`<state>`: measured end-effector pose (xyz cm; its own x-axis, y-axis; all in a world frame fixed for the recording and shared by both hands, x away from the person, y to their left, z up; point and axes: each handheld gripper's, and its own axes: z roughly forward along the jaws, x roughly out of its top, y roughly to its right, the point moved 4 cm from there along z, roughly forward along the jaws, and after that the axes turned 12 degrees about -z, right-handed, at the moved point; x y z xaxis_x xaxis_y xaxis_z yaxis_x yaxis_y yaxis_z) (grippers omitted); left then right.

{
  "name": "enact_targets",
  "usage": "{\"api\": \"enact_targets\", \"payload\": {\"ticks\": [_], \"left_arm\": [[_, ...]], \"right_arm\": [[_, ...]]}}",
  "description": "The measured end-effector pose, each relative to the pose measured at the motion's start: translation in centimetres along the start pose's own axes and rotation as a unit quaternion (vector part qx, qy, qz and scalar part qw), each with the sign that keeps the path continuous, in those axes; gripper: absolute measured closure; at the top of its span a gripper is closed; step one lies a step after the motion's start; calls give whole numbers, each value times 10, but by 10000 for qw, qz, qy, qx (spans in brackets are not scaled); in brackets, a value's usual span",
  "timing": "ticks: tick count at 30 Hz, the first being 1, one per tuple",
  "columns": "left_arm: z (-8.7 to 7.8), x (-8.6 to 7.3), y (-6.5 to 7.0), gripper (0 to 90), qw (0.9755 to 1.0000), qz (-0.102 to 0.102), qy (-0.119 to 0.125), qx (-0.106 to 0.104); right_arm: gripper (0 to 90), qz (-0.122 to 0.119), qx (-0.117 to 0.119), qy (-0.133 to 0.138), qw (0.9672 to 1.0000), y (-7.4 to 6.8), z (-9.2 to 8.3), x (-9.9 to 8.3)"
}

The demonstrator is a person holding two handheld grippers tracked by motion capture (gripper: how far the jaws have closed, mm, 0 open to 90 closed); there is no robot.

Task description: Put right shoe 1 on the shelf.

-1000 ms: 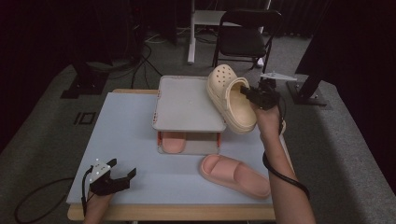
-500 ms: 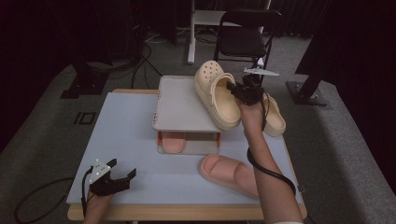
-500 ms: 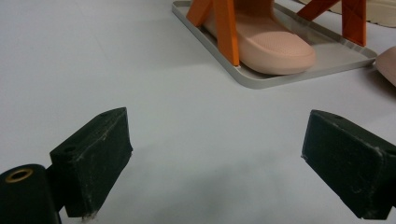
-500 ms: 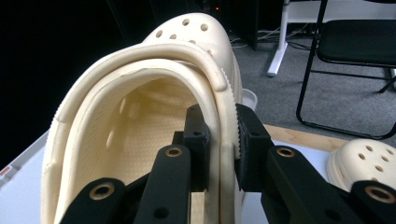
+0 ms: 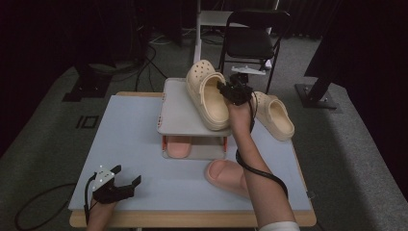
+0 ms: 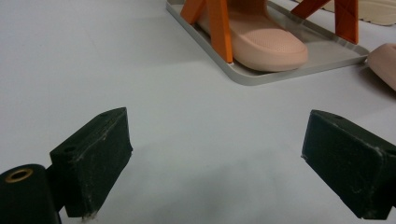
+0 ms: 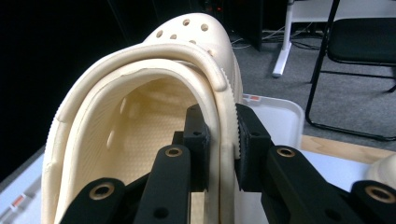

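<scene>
My right gripper (image 5: 232, 91) is shut on the side wall of a cream clog (image 5: 208, 94), held over the top shelf of the grey two-level rack (image 5: 179, 115). In the right gripper view the jaws pinch the cream clog's (image 7: 140, 135) rim, and that gripper (image 7: 223, 149) points toward the rack's far edge. A second cream clog (image 5: 275, 115) lies on the table at the right. One pink slide (image 5: 179, 145) sits on the rack's bottom tray; another pink slide (image 5: 226, 175) lies in front. My left gripper (image 5: 120, 180) rests open at the table's front left, its jaws (image 6: 215, 158) wide apart over bare table.
The light blue table (image 5: 125, 144) has free room on its left half. Orange posts (image 6: 219, 28) carry the rack's upper shelf. Behind the table stand a black chair (image 5: 252, 41) and a white stand (image 5: 199, 24) on grey carpet.
My right gripper has carried the cream clog leftward from the table's right side to above the rack's top shelf. The second clog on the table has come into view. The left gripper stayed put.
</scene>
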<state>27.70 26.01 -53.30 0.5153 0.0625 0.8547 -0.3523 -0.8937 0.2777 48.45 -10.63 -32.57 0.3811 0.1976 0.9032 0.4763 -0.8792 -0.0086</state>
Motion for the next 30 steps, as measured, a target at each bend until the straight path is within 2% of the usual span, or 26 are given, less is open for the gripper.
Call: {"api": "enact_targets", "payload": {"ticks": [12,14,16,20,30], "left_arm": [[-2,1,1,79,10000,1,44,-24],[-1,2,0,79,10000,-15,41,-29],[-2,2,0,79,10000,-7,36,-31],[-2,2,0,79,10000,-6,52,-39],[-4,3,-2,79,9999,-52,90,-61]], "right_arm": [[770,-26,-12,-106,9999,-27,22,2],[769,32,-15,-121,9999,-33,28,3],[769,32,-15,-121,9999,-33,28,3],[769,146,-56,-163,9997,-43,37,4],[766,177,-99,-308,9993,-53,50,3]]}}
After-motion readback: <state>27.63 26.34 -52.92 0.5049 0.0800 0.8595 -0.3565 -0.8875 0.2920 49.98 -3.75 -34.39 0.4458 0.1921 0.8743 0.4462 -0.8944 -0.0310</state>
